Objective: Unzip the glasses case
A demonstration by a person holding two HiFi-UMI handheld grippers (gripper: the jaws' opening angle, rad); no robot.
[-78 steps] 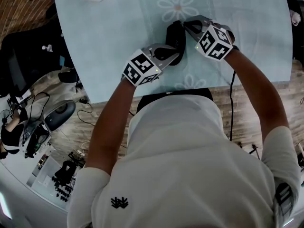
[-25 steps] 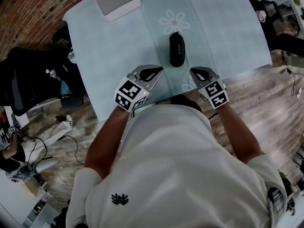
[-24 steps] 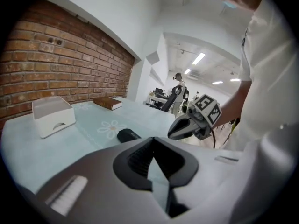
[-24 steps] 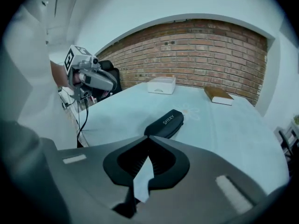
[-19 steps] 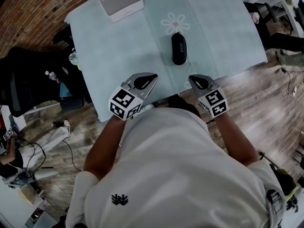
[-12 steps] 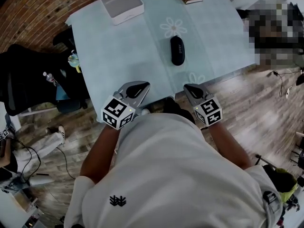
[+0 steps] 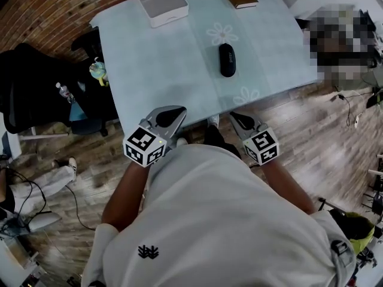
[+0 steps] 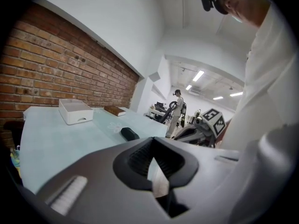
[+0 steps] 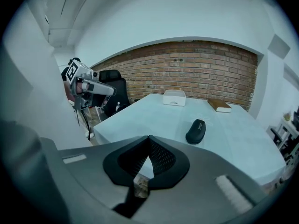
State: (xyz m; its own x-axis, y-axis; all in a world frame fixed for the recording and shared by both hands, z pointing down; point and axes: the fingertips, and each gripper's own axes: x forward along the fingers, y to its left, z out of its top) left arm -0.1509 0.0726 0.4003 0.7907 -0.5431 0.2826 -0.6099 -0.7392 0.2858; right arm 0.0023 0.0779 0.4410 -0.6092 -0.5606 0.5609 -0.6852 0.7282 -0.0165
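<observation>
Glasses case [image 7: 227, 59] lies on the table's [image 7: 149, 70] right half, near the front edge, well apart from my tools. My left gripper [image 7: 170, 115] hangs at that edge, jaws together, empty. My right gripper [image 7: 239, 119] likewise, closed on nothing.

Glasses case [image 7: 227, 60]: black, oblong, rounded at both ends, small pale lettering on top. Lies flat on the pale blue table [image 7: 161, 70], just below a daisy print [image 7: 222, 33]. Halves appear together; zip position too small to confirm.
</observation>
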